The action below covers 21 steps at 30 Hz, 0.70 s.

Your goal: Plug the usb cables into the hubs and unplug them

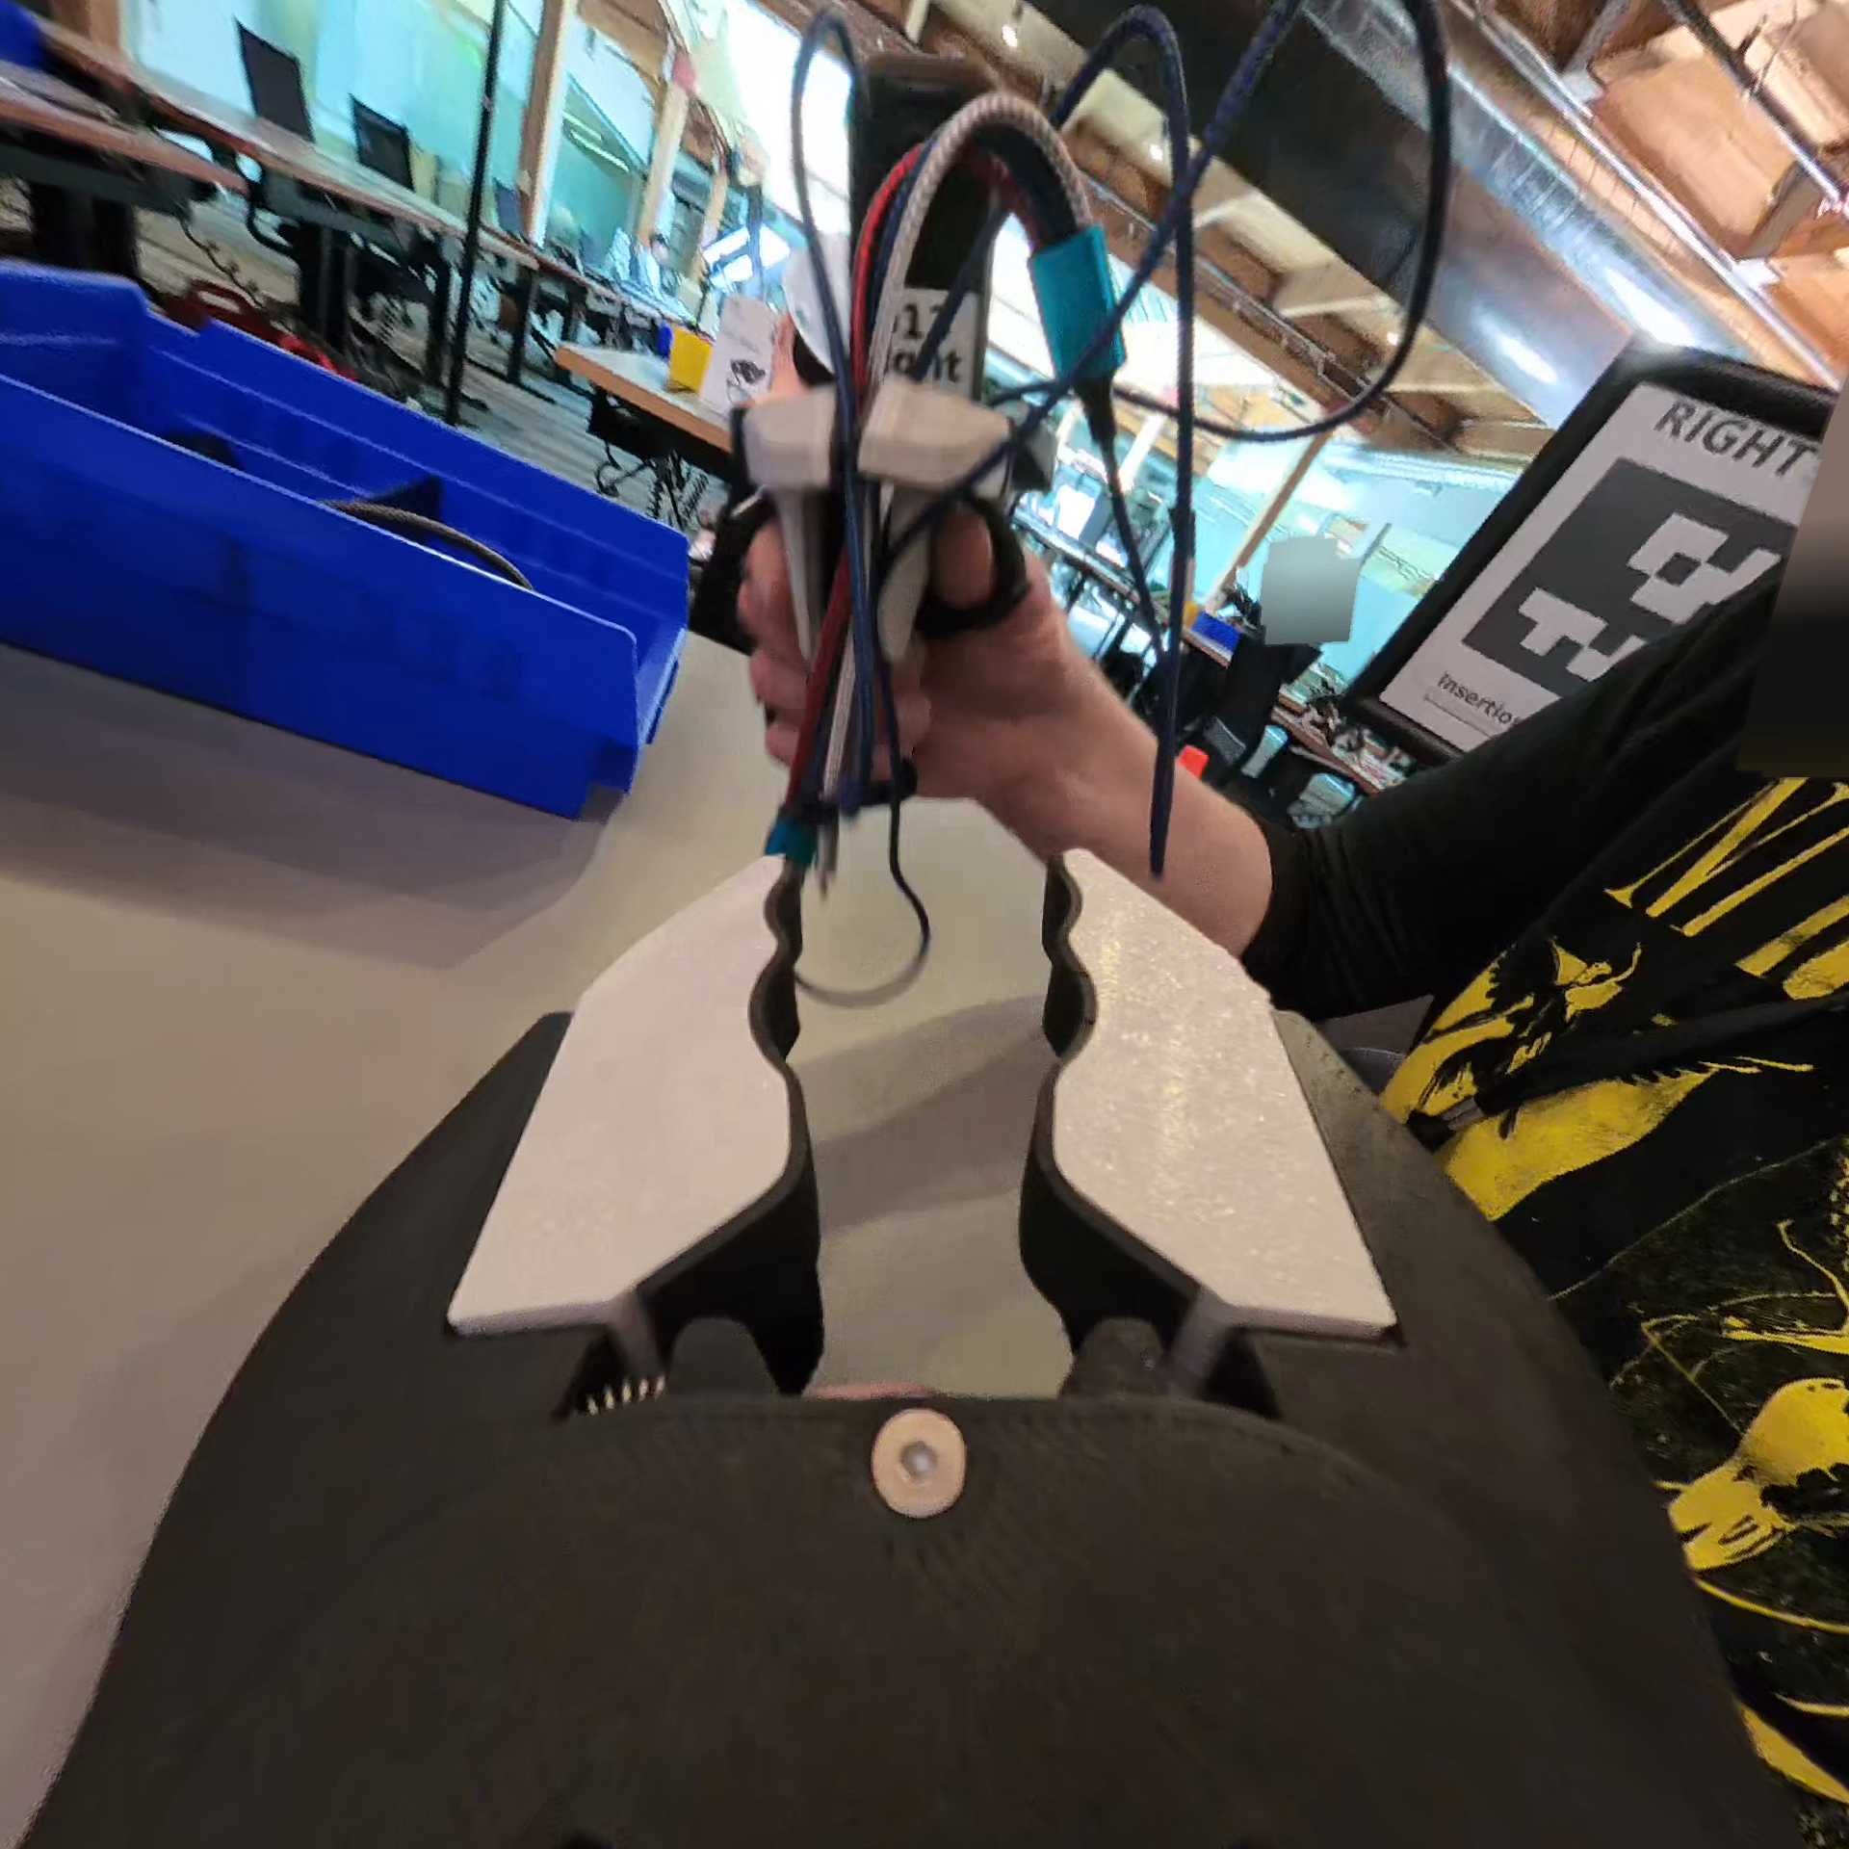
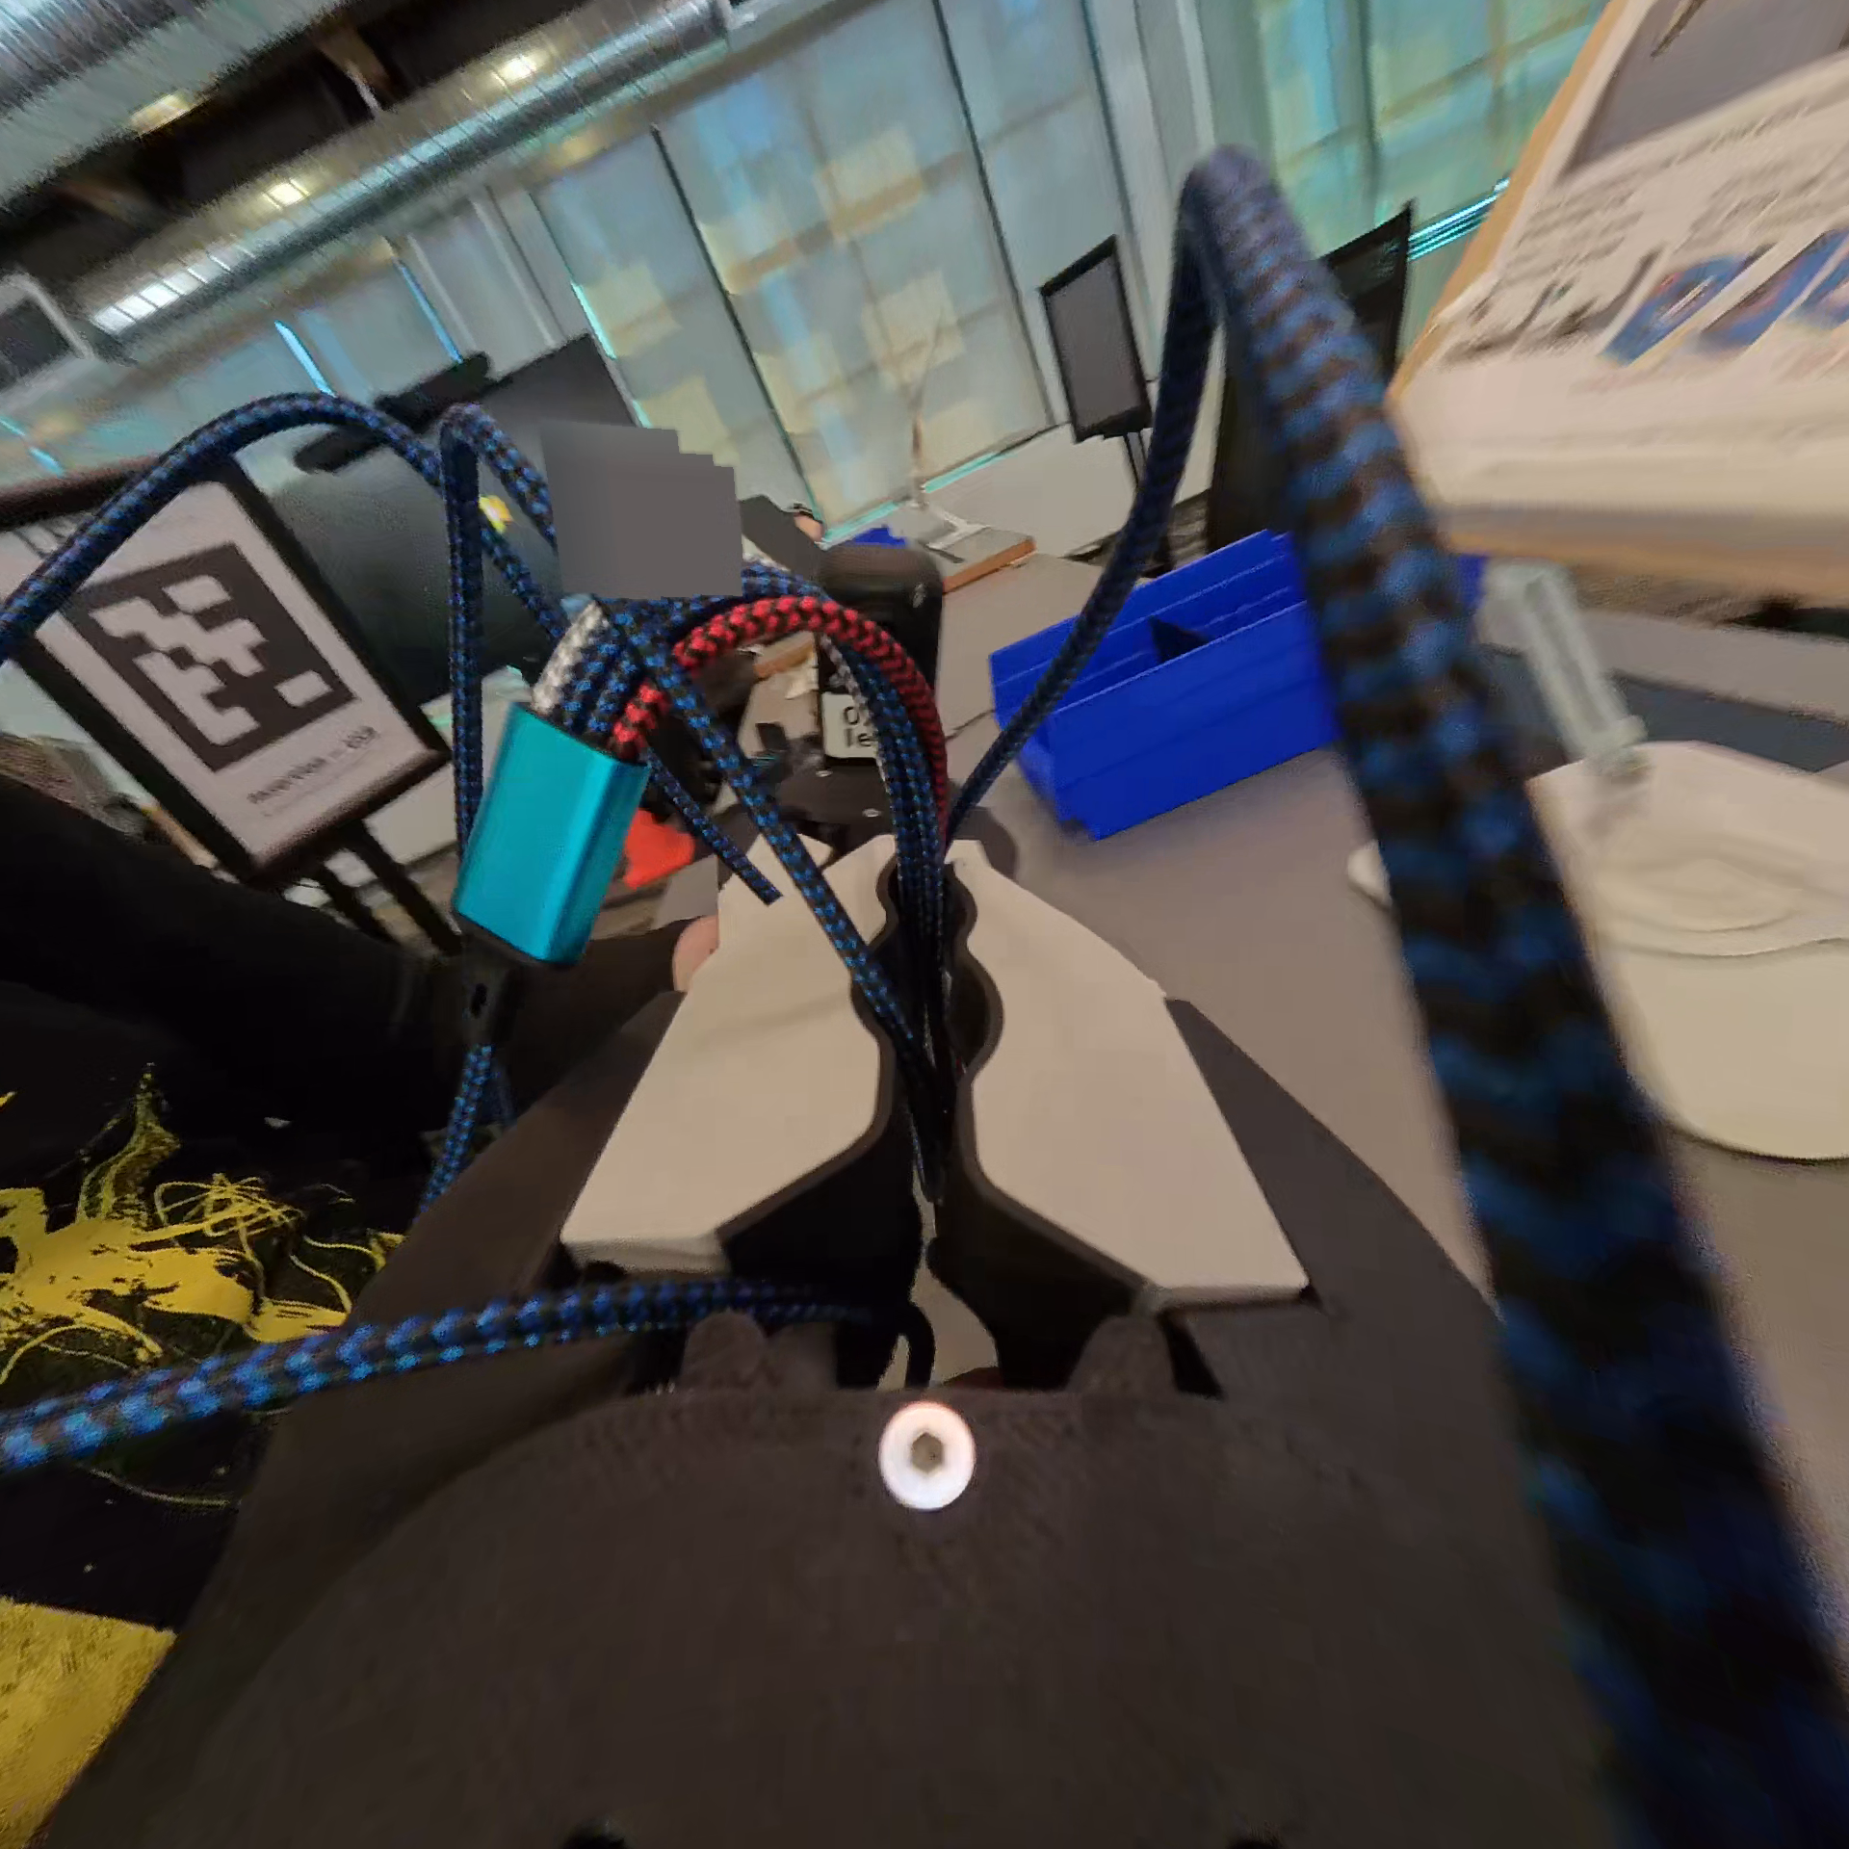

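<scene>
My right gripper [image 2: 926, 900] is shut on a bundle of braided USB cables [image 2: 900, 760] in blue-black, red-black and white. The cables loop above the fingers, and a teal metal connector [image 2: 545, 835] hangs at the left. In the left wrist view the right gripper [image 1: 855, 640], held by a hand [image 1: 1001, 700], points down with the bundle [image 1: 840, 720] clamped between its fingers. The cable ends and a small teal plug [image 1: 785, 835] dangle just above my left gripper [image 1: 920, 900]. The left gripper is open. A thin black cable loop [image 1: 900, 961] hangs loose between its fingers, not gripped.
A blue plastic bin [image 1: 300, 560] stands on the grey table [image 1: 200, 1001] and also shows in the right wrist view [image 2: 1181, 720]. A framed marker sign [image 1: 1621, 560] stands beside the person's black sleeve [image 1: 1451, 860]. A white lamp base [image 2: 1701, 951] sits at the right. About 7 cm separates my left fingertips from my right.
</scene>
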### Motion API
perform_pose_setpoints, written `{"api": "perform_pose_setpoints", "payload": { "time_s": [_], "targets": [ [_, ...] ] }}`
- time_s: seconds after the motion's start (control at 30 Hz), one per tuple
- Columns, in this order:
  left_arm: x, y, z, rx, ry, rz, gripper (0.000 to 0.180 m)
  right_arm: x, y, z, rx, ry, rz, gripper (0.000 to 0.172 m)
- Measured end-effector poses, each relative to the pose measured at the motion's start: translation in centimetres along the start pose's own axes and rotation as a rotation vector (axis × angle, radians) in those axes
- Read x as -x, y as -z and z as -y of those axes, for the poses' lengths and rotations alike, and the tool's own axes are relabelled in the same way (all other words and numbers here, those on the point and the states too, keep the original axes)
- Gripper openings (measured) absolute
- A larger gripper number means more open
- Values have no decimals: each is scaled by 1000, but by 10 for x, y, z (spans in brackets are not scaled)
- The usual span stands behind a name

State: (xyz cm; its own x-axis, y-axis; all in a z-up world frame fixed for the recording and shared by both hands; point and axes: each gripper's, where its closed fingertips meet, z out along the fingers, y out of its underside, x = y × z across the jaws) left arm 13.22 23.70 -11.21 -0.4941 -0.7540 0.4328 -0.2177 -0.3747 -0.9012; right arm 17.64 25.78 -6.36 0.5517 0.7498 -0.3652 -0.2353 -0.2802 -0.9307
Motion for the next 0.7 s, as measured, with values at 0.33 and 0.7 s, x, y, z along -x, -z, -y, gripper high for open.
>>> {"api": "perform_pose_setpoints", "payload": {
  "time_s": [0.33,0.7],
  "targets": [
    [11,38,-17,-1,7,118,41,-91,132,114,399,458,-511,2],
    [24,45,-37,19,44,170,39,-219,209,2,876,513,-672,3]
  ]
}}
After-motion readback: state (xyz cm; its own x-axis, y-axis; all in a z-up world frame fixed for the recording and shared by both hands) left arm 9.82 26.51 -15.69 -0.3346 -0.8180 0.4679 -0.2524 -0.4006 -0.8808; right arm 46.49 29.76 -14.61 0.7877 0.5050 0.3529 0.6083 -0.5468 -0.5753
